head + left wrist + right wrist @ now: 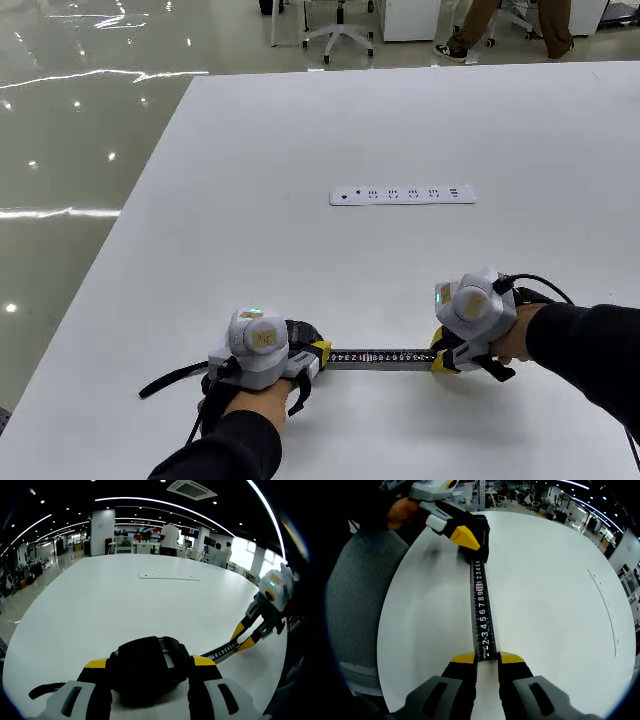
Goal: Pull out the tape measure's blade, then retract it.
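**Head view.** Your left gripper (318,354) sits at the near left of the white table (300,150), and your right gripper (440,360) sits at the near right. The blade (382,357) runs flat along the table between them. Its markings are too small to read here. The tape measure case (303,333) is mostly hidden under the left gripper, with only a black edge exposed. A black strap (168,379) trails left from the case. A power strip (402,194) lies farther off, well apart from both grippers.

**Left gripper view.** The left gripper (148,661) has its jaws clenched on the tape measure case (146,666), one yellow tip on each side. The blade (223,654) leaves to the right and reaches the right gripper (245,636). The case hides the point where the blade exits. The strap (46,689) lies at the lower left.

**Right gripper view.** The right gripper (486,657) has its jaws pinched on the near end of the blade (480,605). The end hook is hidden between the tips. The printed numbers are legible up to the case (479,532), which the left gripper (463,536) holds. The power strip (606,611) appears as a thin line, and its sockets cannot be made out. A mesh chair (355,615) is cut off at the left.
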`<control>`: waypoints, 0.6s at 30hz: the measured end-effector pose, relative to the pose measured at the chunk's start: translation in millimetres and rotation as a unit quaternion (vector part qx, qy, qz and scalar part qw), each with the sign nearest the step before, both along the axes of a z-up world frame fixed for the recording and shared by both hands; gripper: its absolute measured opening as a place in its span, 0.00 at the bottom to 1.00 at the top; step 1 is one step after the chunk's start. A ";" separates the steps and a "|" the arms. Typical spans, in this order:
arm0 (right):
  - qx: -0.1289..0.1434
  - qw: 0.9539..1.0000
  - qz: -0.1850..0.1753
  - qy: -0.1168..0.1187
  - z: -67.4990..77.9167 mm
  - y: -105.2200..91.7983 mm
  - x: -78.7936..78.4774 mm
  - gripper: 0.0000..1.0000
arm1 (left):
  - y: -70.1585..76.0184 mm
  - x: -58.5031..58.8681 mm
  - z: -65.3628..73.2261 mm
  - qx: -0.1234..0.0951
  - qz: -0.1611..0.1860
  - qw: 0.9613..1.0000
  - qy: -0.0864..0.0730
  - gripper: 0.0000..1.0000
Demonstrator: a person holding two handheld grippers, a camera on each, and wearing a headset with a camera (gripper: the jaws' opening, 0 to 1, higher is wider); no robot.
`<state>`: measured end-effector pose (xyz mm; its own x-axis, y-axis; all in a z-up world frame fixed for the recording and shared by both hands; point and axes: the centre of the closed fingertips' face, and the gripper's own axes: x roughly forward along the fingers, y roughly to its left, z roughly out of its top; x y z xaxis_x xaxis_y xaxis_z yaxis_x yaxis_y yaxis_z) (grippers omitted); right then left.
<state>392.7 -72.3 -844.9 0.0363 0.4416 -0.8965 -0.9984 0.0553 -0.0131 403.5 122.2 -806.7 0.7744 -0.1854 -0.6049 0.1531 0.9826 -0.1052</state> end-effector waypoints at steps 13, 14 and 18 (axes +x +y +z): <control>0.012 1.000 0.002 -0.007 3.4 12.9 -2.9 0.10 | 0.6 -0.8 1.8 -0.010 0.000 1.000 -0.005 0.57; 0.016 1.000 0.001 -0.007 4.0 14.4 -2.5 0.10 | 0.6 -1.1 2.0 -0.011 0.000 1.000 -0.004 0.57; 0.019 1.000 -0.004 -0.004 3.7 16.6 -2.5 0.09 | 0.9 -0.4 1.4 -0.012 -0.002 1.000 -0.002 0.57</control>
<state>390.2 -55.7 -841.2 0.0473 0.4752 -0.8786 -0.9978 0.0634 -0.0194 403.1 123.1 -805.3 0.7763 -0.2033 -0.5967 0.1579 0.9791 -0.1282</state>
